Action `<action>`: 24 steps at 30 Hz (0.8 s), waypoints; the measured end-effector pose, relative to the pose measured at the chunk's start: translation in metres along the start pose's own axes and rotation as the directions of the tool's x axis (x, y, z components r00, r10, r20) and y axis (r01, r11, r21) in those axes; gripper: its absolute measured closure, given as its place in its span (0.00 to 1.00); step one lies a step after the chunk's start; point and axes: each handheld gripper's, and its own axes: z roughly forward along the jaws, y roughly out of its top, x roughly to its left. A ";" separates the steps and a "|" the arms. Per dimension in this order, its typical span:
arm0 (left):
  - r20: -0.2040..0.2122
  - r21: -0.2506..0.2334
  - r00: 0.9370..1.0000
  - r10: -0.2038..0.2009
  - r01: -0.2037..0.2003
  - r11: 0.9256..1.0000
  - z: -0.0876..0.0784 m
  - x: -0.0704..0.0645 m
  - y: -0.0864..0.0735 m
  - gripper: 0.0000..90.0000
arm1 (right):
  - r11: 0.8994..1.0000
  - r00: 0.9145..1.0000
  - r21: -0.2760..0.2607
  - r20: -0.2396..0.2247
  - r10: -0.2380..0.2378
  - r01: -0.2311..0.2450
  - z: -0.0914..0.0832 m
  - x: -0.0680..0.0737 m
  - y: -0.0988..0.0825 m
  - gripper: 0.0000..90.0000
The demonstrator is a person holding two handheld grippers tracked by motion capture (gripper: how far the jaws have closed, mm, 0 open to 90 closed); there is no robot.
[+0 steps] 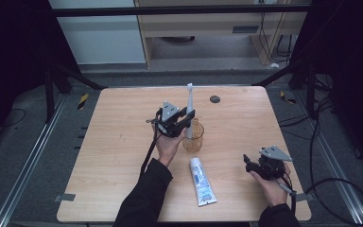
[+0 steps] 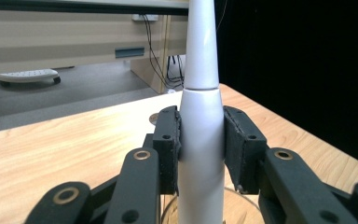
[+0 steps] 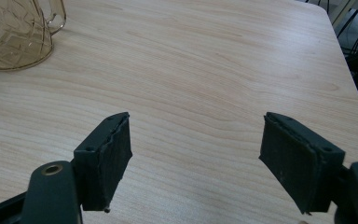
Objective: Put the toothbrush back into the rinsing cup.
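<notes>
A white electric toothbrush [image 1: 189, 106] stands upright with its lower end inside an amber glass mug [image 1: 193, 135] at the table's middle. My left gripper [image 1: 187, 120] is shut on the toothbrush handle [image 2: 201, 140], both pads pressing its sides, with the mug's rim [image 2: 233, 193] just below. A white toothpaste tube [image 1: 202, 182] lies flat in front of the mug. My right gripper [image 1: 248, 163] rests near the table's right front, jaws wide open [image 3: 196, 158] over bare wood, with the mug [image 3: 14, 32] off at its upper left.
The wooden table [image 1: 123, 142] has a small dark round disc [image 1: 214, 99] near its far edge. Dark frame legs and cables surround the table on the floor. Bare wood lies to the left of the left hand.
</notes>
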 end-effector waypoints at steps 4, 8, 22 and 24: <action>0.004 0.016 1.000 0.009 -0.009 1.000 0.000 0.000 -0.007 0.74 | 1.000 1.000 0.000 0.001 -0.002 0.002 0.000 0.000 0.000 0.27; 0.007 0.028 1.000 0.016 -0.016 0.999 -0.001 0.000 -0.012 0.74 | 1.000 1.000 0.003 0.002 -0.001 0.001 0.000 0.001 0.000 0.27; 0.026 0.077 0.999 0.042 -0.044 0.996 -0.003 0.001 -0.027 0.74 | 1.000 1.000 0.004 0.002 -0.001 0.001 0.000 0.001 0.000 0.27; 0.029 0.072 0.999 0.040 -0.042 0.996 -0.003 0.001 -0.030 0.74 | 1.000 1.000 0.004 0.001 -0.001 0.001 0.000 0.002 0.000 0.27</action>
